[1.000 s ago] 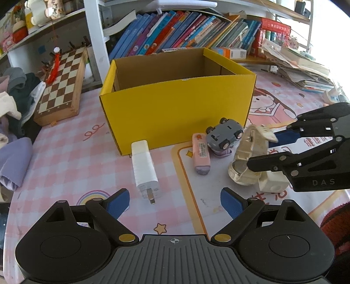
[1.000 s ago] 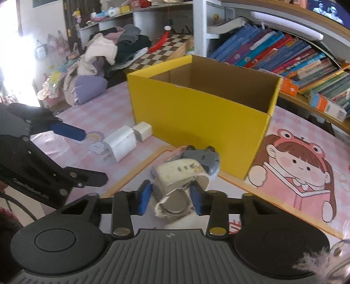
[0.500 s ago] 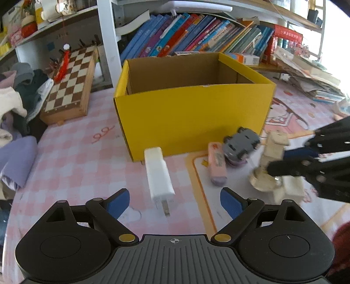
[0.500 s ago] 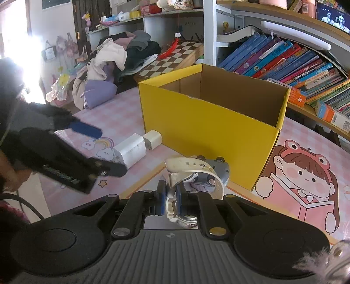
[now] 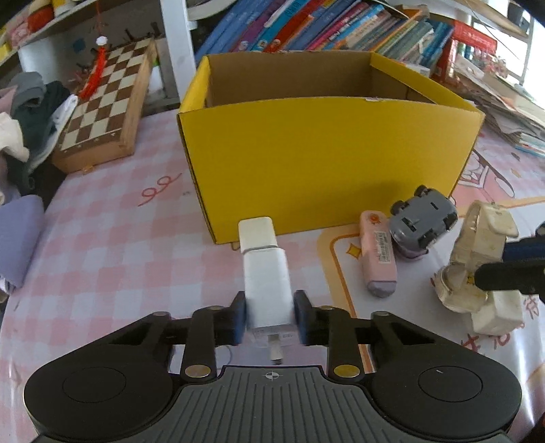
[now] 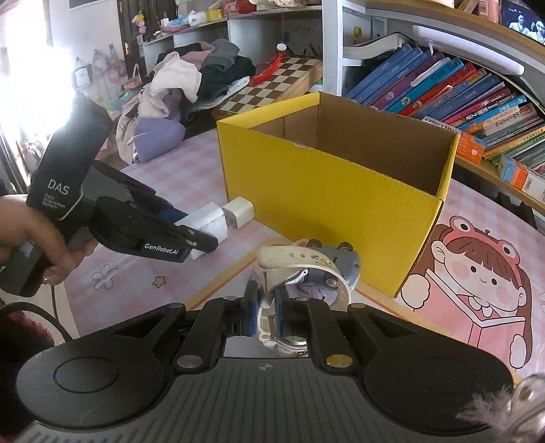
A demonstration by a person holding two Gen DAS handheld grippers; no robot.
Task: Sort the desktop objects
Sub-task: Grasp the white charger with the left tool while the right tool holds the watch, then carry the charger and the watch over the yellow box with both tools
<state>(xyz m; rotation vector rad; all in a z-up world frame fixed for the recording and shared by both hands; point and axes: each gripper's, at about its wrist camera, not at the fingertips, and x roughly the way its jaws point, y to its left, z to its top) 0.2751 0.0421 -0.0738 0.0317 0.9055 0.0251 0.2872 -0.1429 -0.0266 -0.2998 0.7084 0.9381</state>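
An open yellow cardboard box [image 5: 327, 156] stands on the pink checked table; it also shows in the right wrist view [image 6: 327, 191]. My left gripper [image 5: 269, 318] is shut on a white charger [image 5: 267, 279], which lies on the table in front of the box with a white cube [image 5: 257, 235] at its far end. My right gripper [image 6: 265, 311] is shut on the strap of a cream watch [image 6: 299, 272], also seen at the right of the left wrist view [image 5: 477, 259]. A grey toy car [image 5: 422, 221] and a pink eraser [image 5: 378, 252] lie beside the box.
A wooden chessboard [image 5: 105, 105] sits at the far left beside a pile of clothes [image 5: 27, 112]. Rows of books [image 5: 340, 30] fill the shelf behind the box. Papers [image 5: 504, 102] are stacked at the far right. A cartoon desk mat [image 6: 477, 279] covers the table's right side.
My left gripper moved forward and closed on the white charger. My right gripper closed on the watch strap and holds it.
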